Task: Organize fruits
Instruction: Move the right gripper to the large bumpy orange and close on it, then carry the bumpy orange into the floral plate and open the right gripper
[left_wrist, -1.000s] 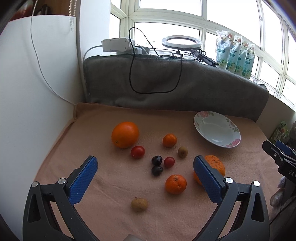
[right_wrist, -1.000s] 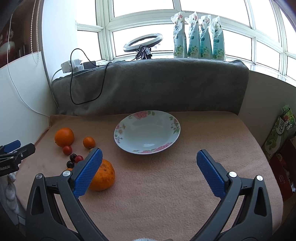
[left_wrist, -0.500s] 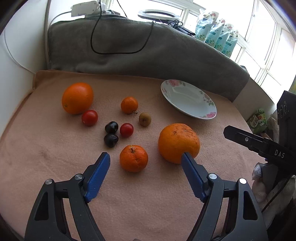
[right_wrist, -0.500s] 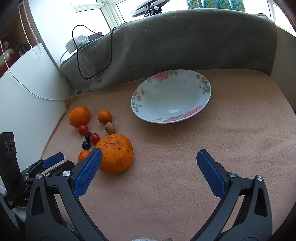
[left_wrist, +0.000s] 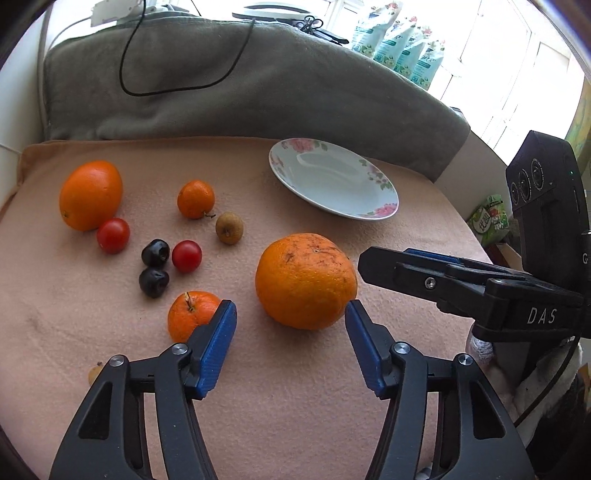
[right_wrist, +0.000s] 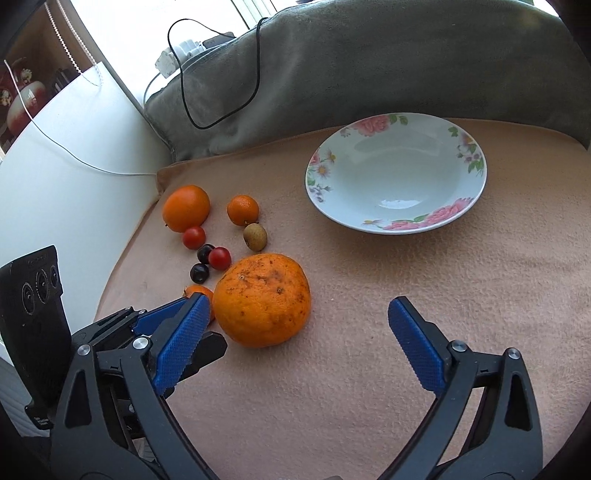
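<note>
A large rough orange (left_wrist: 306, 280) lies on the peach cloth; it also shows in the right wrist view (right_wrist: 262, 299). My left gripper (left_wrist: 291, 314) is open, its blue pads just short of the orange on either side. My right gripper (right_wrist: 299, 317) is open and empty, just right of the orange; it shows in the left wrist view (left_wrist: 436, 275). An empty floral plate (left_wrist: 334, 177) sits beyond. A smooth orange (left_wrist: 90, 195), two small mandarins (left_wrist: 195, 198) (left_wrist: 190, 314), two red tomatoes (left_wrist: 113, 235), two dark cherries (left_wrist: 155, 252) and a brown longan (left_wrist: 229, 228) lie left.
A grey blanket (left_wrist: 240, 85) with a black cable covers the back ledge. A white wall panel (right_wrist: 74, 158) borders the left. Another small brown fruit (left_wrist: 94, 373) peeks out beside my left gripper's arm. Packets (left_wrist: 491, 219) lie beyond the cloth's right edge.
Both grippers have moved forward and down toward the large rough orange. My left gripper has shifted right from the small mandarin to frame the orange, its jaws narrower.
</note>
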